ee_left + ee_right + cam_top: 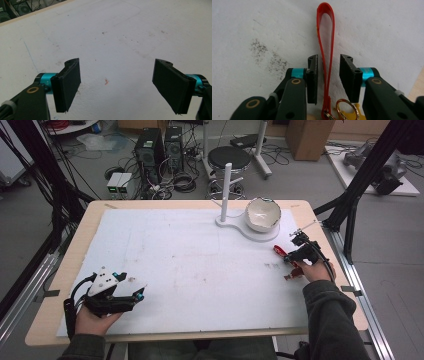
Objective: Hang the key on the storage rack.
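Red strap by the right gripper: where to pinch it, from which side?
Grip the red strap mid-loop, coming from above with one jaw on either side, as the right gripper already stands. The loop lies flat and narrow on the mat, its two bands close together; the gold ring end is bulkier, so probably worse to pinch.

Even overhead light, soft shadows, slight blur.

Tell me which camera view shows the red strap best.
The right gripper view: the red strap lies lengthwise on the white mat between the right gripper, whose pads do not yet press it. The high view gives a small red end beside that gripper.
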### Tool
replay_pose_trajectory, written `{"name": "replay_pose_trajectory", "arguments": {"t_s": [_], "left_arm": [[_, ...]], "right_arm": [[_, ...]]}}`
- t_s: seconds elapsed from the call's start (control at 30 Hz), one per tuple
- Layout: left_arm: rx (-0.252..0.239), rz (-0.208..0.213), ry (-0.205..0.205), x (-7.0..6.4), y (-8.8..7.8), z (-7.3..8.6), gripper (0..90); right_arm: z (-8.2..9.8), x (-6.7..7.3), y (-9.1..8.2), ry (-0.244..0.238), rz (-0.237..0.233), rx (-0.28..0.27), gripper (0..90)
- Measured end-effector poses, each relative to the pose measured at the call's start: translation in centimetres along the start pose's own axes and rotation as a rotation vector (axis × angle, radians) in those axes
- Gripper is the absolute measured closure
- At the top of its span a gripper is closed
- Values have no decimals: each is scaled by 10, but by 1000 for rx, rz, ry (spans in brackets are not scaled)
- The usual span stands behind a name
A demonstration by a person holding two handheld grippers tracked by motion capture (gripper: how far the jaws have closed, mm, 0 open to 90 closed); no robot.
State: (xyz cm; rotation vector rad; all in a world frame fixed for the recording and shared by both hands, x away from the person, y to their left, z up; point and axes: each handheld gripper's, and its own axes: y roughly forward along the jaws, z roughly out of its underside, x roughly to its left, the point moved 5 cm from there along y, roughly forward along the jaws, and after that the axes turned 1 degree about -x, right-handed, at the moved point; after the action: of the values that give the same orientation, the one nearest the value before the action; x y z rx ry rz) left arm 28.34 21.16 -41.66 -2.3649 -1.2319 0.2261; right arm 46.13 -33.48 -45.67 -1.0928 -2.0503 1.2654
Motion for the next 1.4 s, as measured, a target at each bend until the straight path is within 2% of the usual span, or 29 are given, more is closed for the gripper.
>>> {"name": "replay_pose_trajectory", "arguments": {"t_s": [0.23, 0.4, 0.5, 0.53, 0.87, 1.23, 1.4], "left_arm": [[3, 3, 0, 0, 1, 0, 231], [-3, 6, -3, -1, 0, 0, 231], [1, 4, 2, -1, 0, 0, 231], [3, 5, 5, -1, 0, 0, 231], [-6, 1, -4, -1, -1, -1, 231], [-2, 1, 1, -1, -1, -1, 231], [-4, 5, -2, -2, 0, -2, 231]], "right_arm": [[1, 2, 3, -11, -5, 19, 779], [1, 3, 3, -9, -29, 18, 855], [0, 3, 2, -23, -28, 19, 861], [0, 4, 2, -14, -32, 20, 861], [-2, 5, -15, -25, -47, -70, 864], [-7, 20, -38, -41, -98, -195, 864], [-11, 27, -45, -75, -99, -210, 865]]}}
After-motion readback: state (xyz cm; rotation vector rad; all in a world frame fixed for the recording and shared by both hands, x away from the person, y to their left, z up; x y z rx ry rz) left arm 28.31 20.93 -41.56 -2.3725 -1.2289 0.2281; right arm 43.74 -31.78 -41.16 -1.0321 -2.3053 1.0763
